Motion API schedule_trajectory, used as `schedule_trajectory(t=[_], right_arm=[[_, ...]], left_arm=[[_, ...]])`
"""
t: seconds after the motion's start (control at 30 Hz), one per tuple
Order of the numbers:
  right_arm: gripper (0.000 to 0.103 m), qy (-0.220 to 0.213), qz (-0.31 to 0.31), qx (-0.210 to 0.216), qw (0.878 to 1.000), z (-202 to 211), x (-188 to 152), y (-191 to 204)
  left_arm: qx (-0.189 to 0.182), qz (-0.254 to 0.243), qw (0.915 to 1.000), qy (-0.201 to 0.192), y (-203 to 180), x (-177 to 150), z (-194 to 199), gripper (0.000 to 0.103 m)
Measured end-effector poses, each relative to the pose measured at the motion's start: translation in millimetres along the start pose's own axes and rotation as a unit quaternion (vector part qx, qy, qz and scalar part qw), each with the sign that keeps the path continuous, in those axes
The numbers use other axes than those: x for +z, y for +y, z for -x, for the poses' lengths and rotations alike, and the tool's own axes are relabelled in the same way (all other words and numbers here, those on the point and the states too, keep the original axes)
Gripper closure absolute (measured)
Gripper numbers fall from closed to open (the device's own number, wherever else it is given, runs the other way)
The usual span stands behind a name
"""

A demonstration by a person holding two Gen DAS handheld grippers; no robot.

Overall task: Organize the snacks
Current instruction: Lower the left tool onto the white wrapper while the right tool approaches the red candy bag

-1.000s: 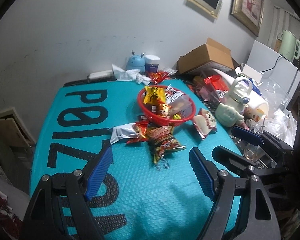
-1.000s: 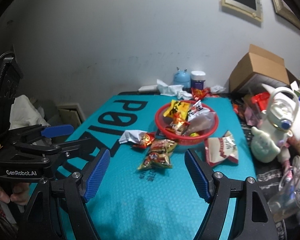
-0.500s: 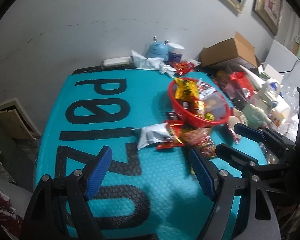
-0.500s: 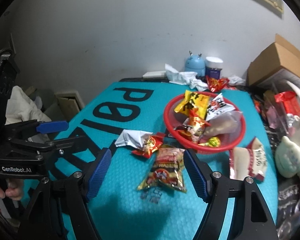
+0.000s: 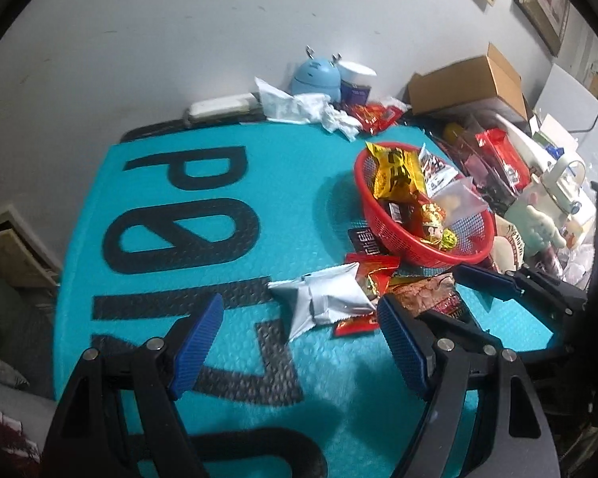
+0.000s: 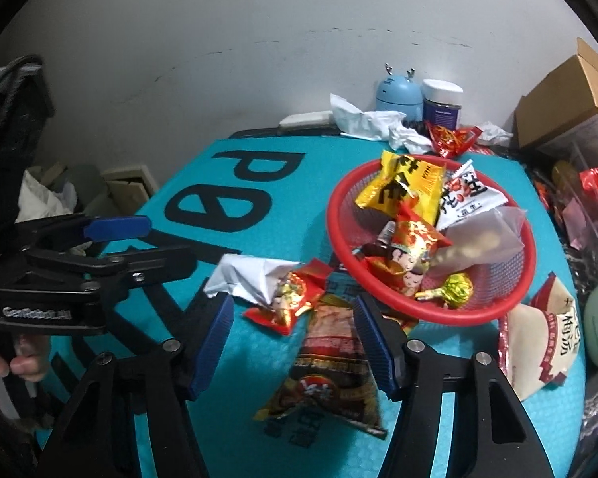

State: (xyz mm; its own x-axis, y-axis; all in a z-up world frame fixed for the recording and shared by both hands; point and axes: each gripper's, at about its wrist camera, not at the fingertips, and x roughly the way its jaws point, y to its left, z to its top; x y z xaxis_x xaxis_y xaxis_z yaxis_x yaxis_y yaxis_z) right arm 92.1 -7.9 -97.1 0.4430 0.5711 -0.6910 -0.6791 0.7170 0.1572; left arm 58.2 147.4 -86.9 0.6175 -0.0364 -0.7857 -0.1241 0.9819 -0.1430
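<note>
A red mesh basket (image 6: 498,310) (image 5: 410,247) holds several snack packets on the teal mat (image 6: 259,378). In front of it lie a silver packet (image 5: 327,298) (image 6: 251,275), a small red-gold packet (image 6: 291,302) and a brown-red snack bag (image 6: 331,362). A white-red packet (image 6: 538,338) lies right of the basket. My right gripper (image 6: 295,342) is open, its jaws on either side of the brown-red bag's top. My left gripper (image 5: 299,350) is open, just short of the silver packet.
At the back stand a blue gadget (image 6: 398,95), a white-lidded jar (image 6: 442,103), crumpled tissues (image 6: 370,123) and a red packet (image 6: 450,139). A cardboard box (image 5: 466,79) and a plush bottle (image 5: 538,215) crowd the right side.
Both grippers have moved forward and down toward the packets in front of the basket. The right gripper now straddles the brown-red bag and its jaws have narrowed slightly.
</note>
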Motion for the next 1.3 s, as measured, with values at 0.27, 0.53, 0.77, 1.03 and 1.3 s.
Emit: schedule_trajectory(t=[0.27, 0.53, 0.77, 1.03, 1.3], right_arm=[[0.040, 0.004, -0.005, -0.009, 1.000, -3.7, -0.5, -10.5], [0.041, 0.013, 0.007, -0.016, 1.000, -9.5, -1.8, -7.9], [0.041, 0.013, 0.019, -0.017, 1.000, -10.7, 0.0, -1.9], [0.041, 0.020, 0.031, 0.003, 0.999, -22.7, 5.8, 11.1], [0.041, 0.053, 0.053, -0.023, 0.997, -59.4, 11.0, 25.8]], left_arm=[[0.000, -0.014, 0.9989, 0.045, -8.2, 13.8, -47.7, 0.024], [0.020, 0.006, 0.9950, 0.098, 2.5, 4.9, -76.6, 0.024], [0.007, -0.008, 0.9986, 0.052, 2.8, -1.4, -65.6, 0.046], [0.001, 0.014, 0.9990, 0.042, 23.6, -13.8, -47.3, 0.047], [-0.003, 0.062, 0.9977, 0.026, 52.9, -24.6, -41.3, 0.047]])
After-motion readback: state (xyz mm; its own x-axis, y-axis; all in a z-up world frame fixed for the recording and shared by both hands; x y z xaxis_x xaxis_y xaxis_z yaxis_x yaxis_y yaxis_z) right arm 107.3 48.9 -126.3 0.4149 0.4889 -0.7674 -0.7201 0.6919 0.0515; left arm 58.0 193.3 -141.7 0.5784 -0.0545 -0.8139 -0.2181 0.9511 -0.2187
